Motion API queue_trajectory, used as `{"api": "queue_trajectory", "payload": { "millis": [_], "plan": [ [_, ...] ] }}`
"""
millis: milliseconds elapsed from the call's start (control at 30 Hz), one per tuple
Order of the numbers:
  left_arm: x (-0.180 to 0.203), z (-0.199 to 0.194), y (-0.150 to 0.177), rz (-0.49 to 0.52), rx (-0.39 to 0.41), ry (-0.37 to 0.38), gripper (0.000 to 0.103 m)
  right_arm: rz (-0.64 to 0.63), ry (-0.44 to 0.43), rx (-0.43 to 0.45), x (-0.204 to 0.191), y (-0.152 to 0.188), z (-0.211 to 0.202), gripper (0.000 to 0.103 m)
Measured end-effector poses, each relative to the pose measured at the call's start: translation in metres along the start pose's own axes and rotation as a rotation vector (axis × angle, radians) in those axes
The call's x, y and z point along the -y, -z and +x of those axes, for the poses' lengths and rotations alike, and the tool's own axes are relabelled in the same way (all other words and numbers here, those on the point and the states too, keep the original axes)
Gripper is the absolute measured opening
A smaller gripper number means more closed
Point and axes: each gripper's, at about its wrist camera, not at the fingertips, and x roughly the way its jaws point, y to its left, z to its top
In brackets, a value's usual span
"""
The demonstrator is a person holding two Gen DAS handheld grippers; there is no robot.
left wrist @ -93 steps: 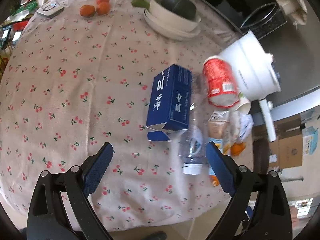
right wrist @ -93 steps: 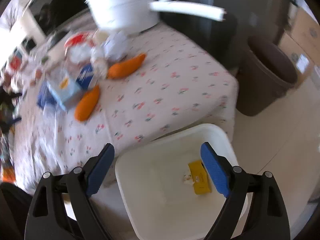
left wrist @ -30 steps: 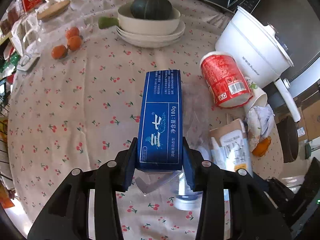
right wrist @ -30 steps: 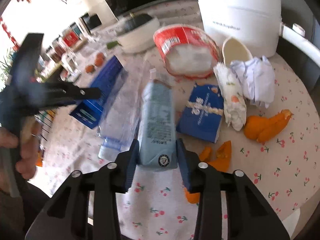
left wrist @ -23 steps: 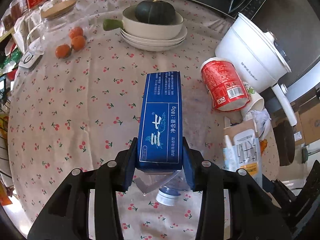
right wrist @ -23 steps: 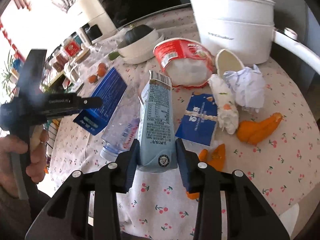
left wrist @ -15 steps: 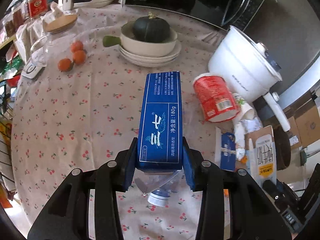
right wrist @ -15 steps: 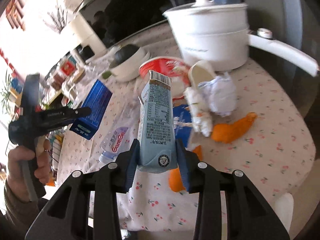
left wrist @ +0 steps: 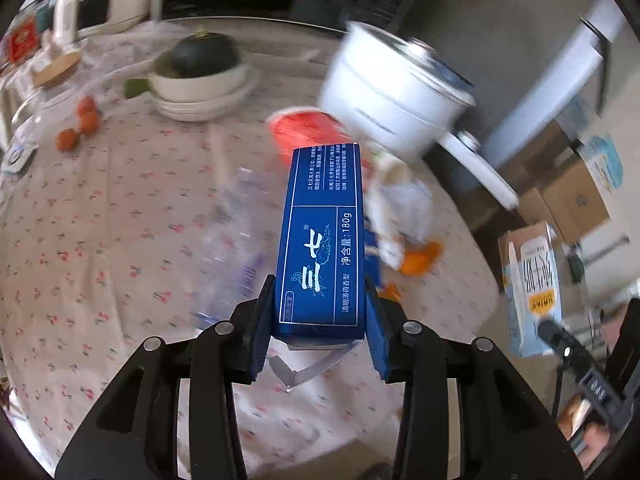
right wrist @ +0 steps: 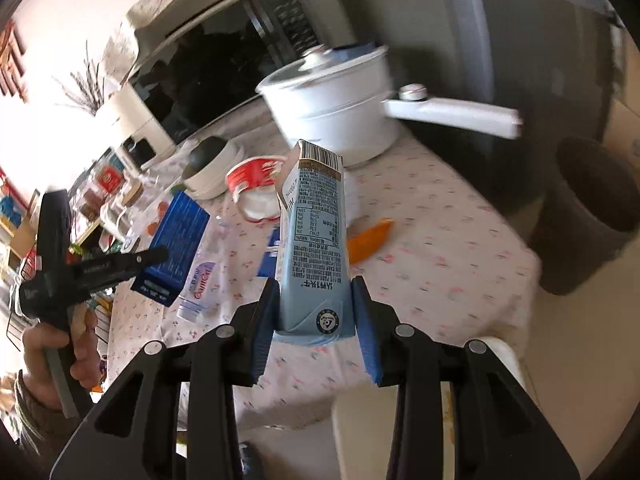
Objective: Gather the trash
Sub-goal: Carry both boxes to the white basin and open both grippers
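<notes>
Jaws of our left gripper [left wrist: 320,328] clamp the near end of a blue box [left wrist: 323,236], lifted off the counter [left wrist: 120,216] with its cherry-print cloth. Right of it lie a red cup [left wrist: 308,132] on its side, crumpled paper [left wrist: 404,208] and orange peel [left wrist: 420,256]. Farther right, our right gripper [right wrist: 314,320] grips a pale blue carton [right wrist: 316,248] upright above the counter's near right edge; a white bin [right wrist: 360,420] sits below.
</notes>
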Motion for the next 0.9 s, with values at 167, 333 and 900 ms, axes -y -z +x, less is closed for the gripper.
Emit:
{"api": "queue_trajectory", "payload": {
  "millis": [167, 333, 900],
  "plan": [
    [0.040, 0.007, 0.032, 0.079, -0.042, 0.092, 0.038, 0.092, 0.067, 0.057, 0.040, 0.027, -0.045, 0.037],
    [0.078, 0.036, 0.070, 0.181, -0.105, 0.087, 0.038, 0.080, 0.147, -0.103, 0.056, 0.051, -0.022, 0.037],
    [0.144, 0.101, 0.161, 0.321, -0.288, 0.135, 0.038, -0.184, 0.322, -0.301, 0.042, 0.094, 0.007, 0.037]
  ]
}}
